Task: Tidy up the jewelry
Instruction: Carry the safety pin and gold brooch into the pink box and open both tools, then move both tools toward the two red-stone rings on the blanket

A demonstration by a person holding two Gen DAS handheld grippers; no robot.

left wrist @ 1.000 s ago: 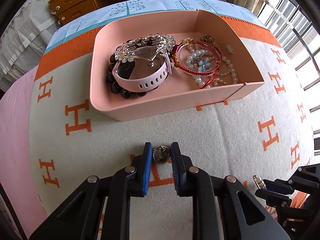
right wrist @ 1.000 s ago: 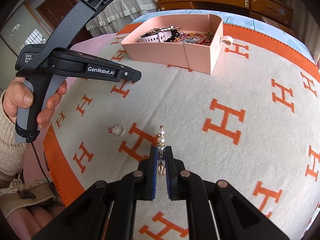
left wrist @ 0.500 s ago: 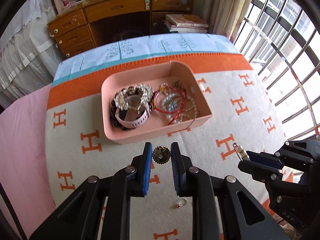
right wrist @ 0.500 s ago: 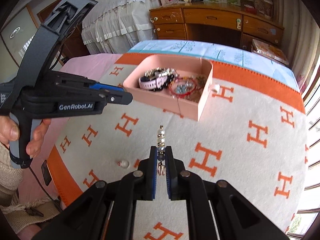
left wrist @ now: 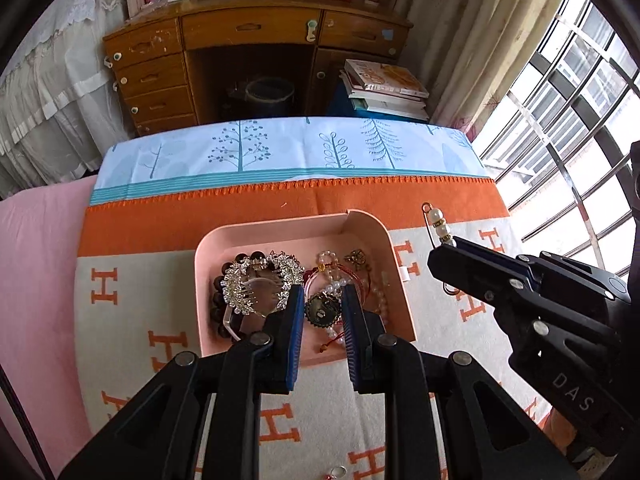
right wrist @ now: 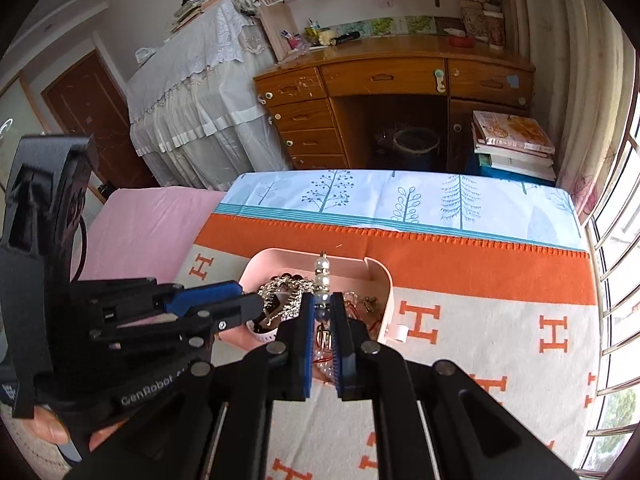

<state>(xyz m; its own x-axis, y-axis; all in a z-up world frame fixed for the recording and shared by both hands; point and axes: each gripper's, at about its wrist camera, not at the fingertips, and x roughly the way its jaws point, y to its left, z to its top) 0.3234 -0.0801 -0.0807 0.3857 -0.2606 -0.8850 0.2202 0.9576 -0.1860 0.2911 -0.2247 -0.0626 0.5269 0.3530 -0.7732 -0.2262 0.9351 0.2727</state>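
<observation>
You've lifted both pieces off the blanket (left wrist: 168, 240): left hand-held gripper (left wrist: 322, 312) clamps the brooch (left wrist: 320, 314) over the tray (left wrist: 280, 232), right hand-held gripper (right wrist: 321, 312) grips the pin (right wrist: 322, 272) alongside. Drop next.

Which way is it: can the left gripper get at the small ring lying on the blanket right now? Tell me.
Probably not as it stands. The left gripper is shut on the round brooch over the pink tray, and the ring lies behind its fingers on the blanket.
</observation>
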